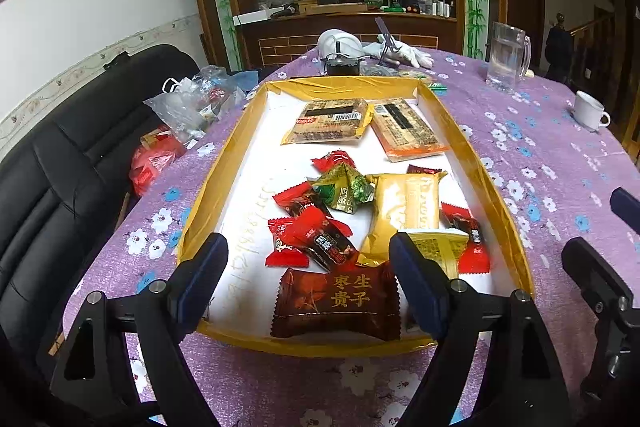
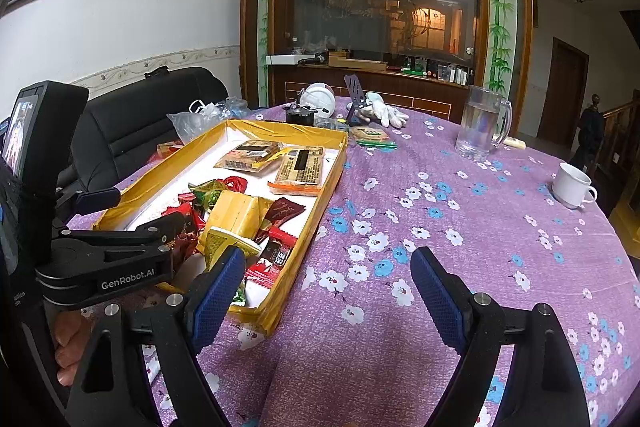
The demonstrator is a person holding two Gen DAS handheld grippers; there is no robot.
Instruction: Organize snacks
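Glass jug [image 2: 482, 125] and white mug [image 2: 573, 184] stand right of snack tray [image 2: 320, 195]

Yellow-rimmed tray [image 1: 234, 151] with red snacks [image 1: 316, 239] — purple tablecloth [image 2: 460, 247], white-and-blue flowers.

- The left wrist view looks forward and downward from the near edge of the table [image 1: 560, 155], straight along the yellow tray [image 1: 224, 163], close over its near end.
- The right wrist view faces the same far wall from the tray's [image 2: 320, 195] right side, over bare tablecloth.
- Both share the tray, the glass pitcher [image 1: 506, 57] [image 2: 480, 123] and the white mug [image 1: 590, 111] [image 2: 572, 185].
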